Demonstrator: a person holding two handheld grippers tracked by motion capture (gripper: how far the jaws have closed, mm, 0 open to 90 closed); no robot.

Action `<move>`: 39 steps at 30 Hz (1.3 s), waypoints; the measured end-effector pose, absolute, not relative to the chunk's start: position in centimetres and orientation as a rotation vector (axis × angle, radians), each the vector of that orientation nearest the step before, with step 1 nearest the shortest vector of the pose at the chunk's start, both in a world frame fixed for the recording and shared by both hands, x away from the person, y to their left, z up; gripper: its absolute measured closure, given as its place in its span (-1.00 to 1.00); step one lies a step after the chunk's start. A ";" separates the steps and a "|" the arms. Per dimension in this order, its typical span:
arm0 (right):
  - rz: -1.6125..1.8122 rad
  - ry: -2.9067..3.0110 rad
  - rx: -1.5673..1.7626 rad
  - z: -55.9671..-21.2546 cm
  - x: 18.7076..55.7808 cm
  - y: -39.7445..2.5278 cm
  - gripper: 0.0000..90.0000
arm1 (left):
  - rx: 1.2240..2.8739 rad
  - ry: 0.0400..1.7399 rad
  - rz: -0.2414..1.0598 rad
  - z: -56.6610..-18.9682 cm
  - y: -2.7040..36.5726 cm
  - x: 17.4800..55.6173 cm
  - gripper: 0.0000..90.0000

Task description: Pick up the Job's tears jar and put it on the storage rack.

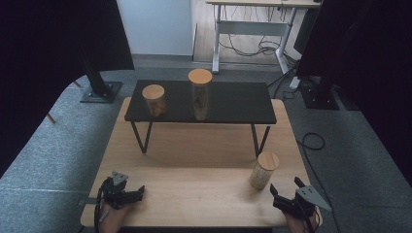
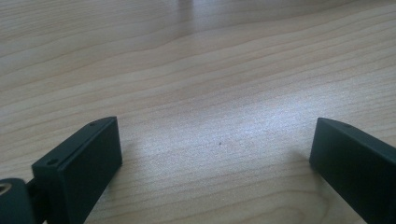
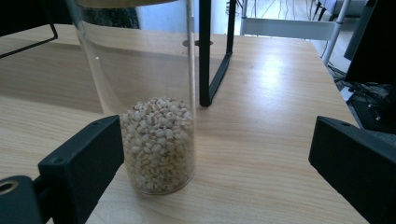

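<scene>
The right gripper rests at the near right corner of the light wooden table, held in a hand that comes in from the bottom edge, with its jaws spread wide and nothing between them. Just ahead of it and slightly to its left stands a clear glass jar with a round wooden lid, upright on the table and not touched by either jaw. In the right gripper view the jar is close, sitting toward the left jaw instead of centred in the gap, and is filled in its lower part with small pale grains. The left gripper lies at the near left corner, well apart from the jar; its jaws are also spread wide, with bare wood grain between them in the left gripper view. Farther back, a low black shelf on thin metal legs stands on the table and carries two more lidded jars, a short jar on the left and a tall jar near the middle, with free space on its right half. The work appears to be at the reaching stage: the right gripper is lined up toward the grain jar but has not closed on it. The next move likely calls for advancing and shifting the gripper so the jar sits midway between the jaws, then closing on the glass below the lid, firmly enough to lift without tipping it.
</scene>
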State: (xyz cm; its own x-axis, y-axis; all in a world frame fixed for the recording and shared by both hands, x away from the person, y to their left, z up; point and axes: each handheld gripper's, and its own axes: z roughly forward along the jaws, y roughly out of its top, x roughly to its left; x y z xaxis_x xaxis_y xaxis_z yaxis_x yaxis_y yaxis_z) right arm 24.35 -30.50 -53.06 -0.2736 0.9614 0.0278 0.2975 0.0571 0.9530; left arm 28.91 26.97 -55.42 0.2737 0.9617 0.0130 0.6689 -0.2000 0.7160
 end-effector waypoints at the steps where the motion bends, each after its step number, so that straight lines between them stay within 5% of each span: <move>1: 1.242 1.660 1.278 -53.0 24.4 -30.4 -0.94 | 1.950 1.464 0.632 -55.4 27.0 28.9 -0.95; 39: 1.264 1.741 1.189 -53.0 26.6 -27.7 -0.94 | 1.953 1.463 0.632 -55.4 27.0 28.9 -0.95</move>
